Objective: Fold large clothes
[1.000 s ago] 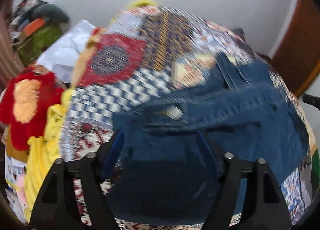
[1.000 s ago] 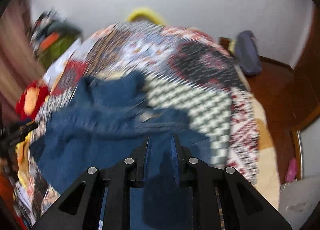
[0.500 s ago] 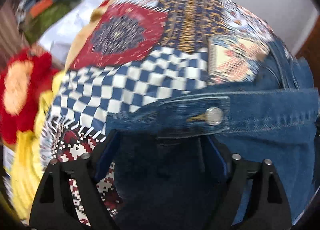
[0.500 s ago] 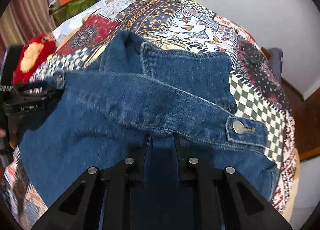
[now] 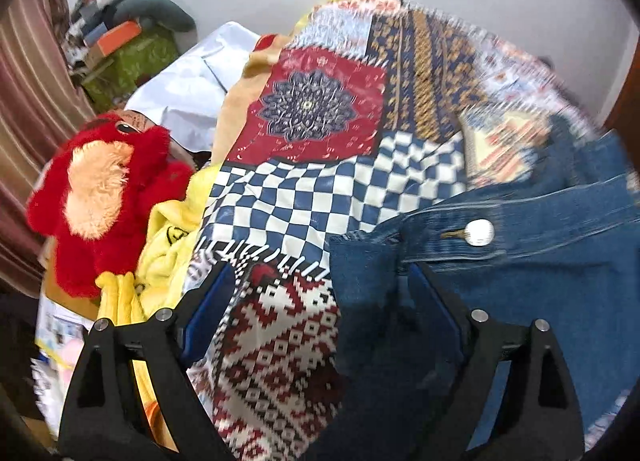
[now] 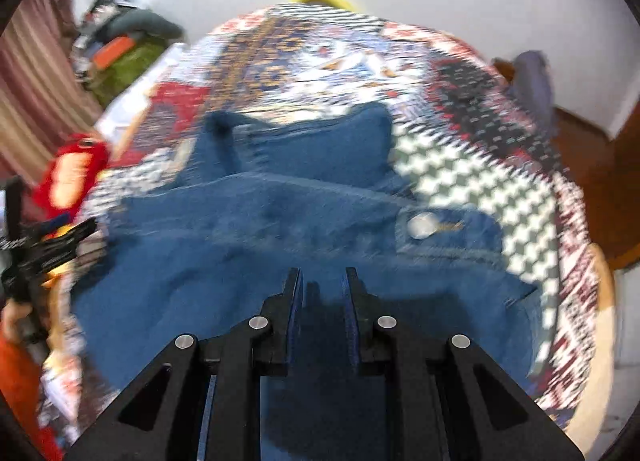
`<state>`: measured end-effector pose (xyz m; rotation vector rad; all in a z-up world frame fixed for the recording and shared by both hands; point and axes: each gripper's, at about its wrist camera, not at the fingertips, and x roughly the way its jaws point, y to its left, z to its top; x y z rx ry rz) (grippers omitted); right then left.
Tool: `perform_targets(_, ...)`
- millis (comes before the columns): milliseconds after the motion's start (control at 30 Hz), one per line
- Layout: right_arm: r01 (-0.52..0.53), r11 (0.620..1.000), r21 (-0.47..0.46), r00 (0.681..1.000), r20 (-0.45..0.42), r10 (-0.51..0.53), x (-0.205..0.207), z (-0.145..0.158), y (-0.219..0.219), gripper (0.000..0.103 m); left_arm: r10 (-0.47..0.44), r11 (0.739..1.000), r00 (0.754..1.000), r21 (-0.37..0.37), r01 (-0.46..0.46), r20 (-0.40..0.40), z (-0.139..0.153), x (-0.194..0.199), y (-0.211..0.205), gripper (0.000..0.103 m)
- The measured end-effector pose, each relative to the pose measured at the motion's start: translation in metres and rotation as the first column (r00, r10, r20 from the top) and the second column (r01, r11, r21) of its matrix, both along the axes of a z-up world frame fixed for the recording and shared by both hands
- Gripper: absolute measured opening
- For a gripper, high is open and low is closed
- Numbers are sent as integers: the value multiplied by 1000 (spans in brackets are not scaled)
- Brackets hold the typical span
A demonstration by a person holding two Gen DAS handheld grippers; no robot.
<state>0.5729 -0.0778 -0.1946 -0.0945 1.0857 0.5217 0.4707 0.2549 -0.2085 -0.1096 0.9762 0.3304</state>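
Observation:
A blue denim jacket [image 6: 240,241] lies spread on a patchwork quilt [image 6: 460,173], one buttoned cuff [image 6: 420,224] to its right. My right gripper [image 6: 322,289] is shut on a fold of the denim at the near edge. In the left wrist view the jacket [image 5: 540,281] fills the lower right, its cuff button [image 5: 479,232] showing. My left gripper [image 5: 320,289] is wide and its jaws are opening. The jacket's left edge and bare quilt [image 5: 320,189] lie between its fingers, and no pad presses on them. The left gripper's body [image 6: 44,249] shows at the left of the right wrist view.
A red plush toy [image 5: 100,197] and yellow cloth [image 5: 168,245] lie off the quilt's left edge, with a white sheet [image 5: 192,85] and a cluttered green box [image 5: 128,57] behind. A wooden floor [image 6: 592,165] and a grey bundle [image 6: 532,81] are to the right.
My left gripper has let go of the denim, spread wider and slid left, so quilt now shows between its fingers. The right gripper stays shut on the jacket and has shifted with it.

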Motion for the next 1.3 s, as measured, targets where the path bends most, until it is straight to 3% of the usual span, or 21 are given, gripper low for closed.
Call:
perform_targets(200,-138,990,-12,990,34,139,-42,19,31,15,-80,994,995,-71,84,56,31,-28,-16,89)
perform_targets(367,-155,981,-118,983,78,165,-62,4,57,15,-171,978,984,-113,174,42,22,-33,-53,89)
perform_targets(433,-146,971,-191,985,66,161,-62,-14,60,15,-207,975,978,-80,208,21,11,-35,-68,89)
perform_targets(500,-135,970,-201,989,29,143,-58,-30,53,15,-217,976,976,-12,216,-6,-3,-38,-77,89)
perform_targets(633,-134,977,-168,991,-7,135,-58,-37,30,15,-165,982,981,76,173,-102,-37,-44,-72,90)
perform_targets(700,-150,975,-166,989,-17,149,-60,-38,21,15,-150,986,986,57,155,-77,-42,-54,-65,93)
perform_targets(800,-136,960,-246,989,23,146,-68,-39,10,15,-102,995,994,3,102,-50,-43,-64,-52,95)
perform_targets(1033,-114,958,-265,990,45,131,-78,-36,-27,16,-37,998,999,-51,35,-29,-45,-89,-35,98)
perform_targets(1200,-99,971,-219,994,17,105,-82,-33,-55,16,-4,1000,1000,-10,4,-24,-42,-102,-33,98)
perform_targets(1300,-50,925,-376,991,96,92,-92,-33,-65,16,1,1000,1000,-6,-1,-27,-42,-108,-28,98)
